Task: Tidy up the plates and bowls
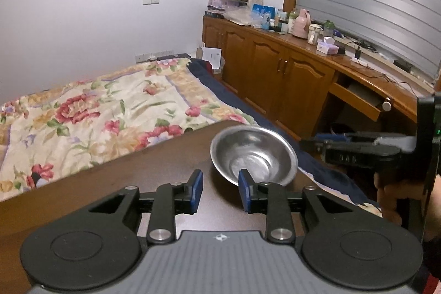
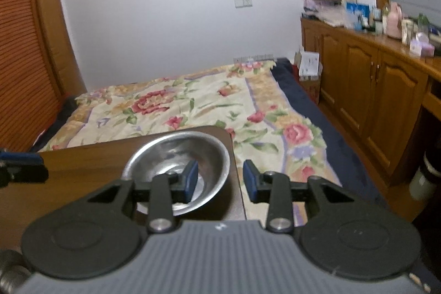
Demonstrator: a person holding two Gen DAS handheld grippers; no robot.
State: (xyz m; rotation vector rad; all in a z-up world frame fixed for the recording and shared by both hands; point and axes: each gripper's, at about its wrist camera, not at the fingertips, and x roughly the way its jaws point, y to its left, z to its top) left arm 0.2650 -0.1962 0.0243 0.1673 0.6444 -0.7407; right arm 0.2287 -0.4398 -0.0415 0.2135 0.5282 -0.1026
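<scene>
Left gripper [image 1: 220, 190] stands parted, gripping nothing; right gripper [image 2: 220, 179] likewise; steel bowl [image 1: 253, 154] rests on brown table [image 1: 137, 178] corner.

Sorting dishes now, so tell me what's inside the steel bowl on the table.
The steel bowl looks empty: only bare shiny metal shows. The right gripper finger covers part of its inside in the right wrist view.

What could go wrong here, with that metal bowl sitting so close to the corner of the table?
1. The metal bowl sits near the corner of the wooden table, with the flowered bed beyond; a nudge might push it off.
2. The right tool straddles the bowl's rim with open jaws; closing on thin, slick metal, it may slip.
3. The left tool is close on the other side, so the two could bump.
</scene>
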